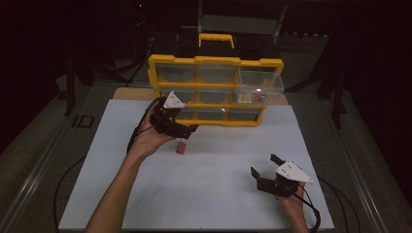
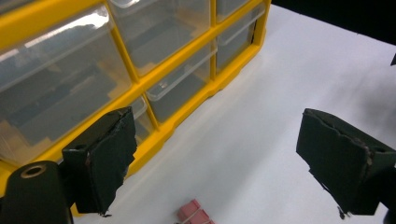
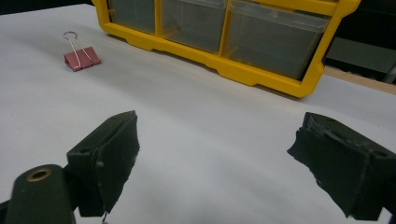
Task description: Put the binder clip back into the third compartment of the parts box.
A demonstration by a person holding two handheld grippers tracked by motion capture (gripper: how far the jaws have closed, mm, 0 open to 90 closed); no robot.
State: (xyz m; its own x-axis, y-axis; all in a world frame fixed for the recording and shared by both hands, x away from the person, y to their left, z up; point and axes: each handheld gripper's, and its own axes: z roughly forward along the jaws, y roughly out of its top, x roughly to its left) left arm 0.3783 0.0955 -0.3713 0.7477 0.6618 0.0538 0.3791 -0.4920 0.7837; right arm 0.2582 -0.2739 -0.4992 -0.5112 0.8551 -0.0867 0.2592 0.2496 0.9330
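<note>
A pink binder clip (image 3: 81, 58) with silvery wire handles is lying on the plain white table (image 1: 204, 184). The drawer cabinet (image 1: 214, 90) is showing a bright yellow frame and clear drawers. Both tools, left (image 1: 187, 132) and right (image 1: 265, 165), are looking black, each with a pale grey plate.

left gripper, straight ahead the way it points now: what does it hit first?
Probably the pink binder clip on the white sheet. It lies just ahead of the left gripper, between the open jaws, with nothing held. Depth is unclear; slightly higher, it would meet bare sheet beside the yellow drawer cabinet.
</note>
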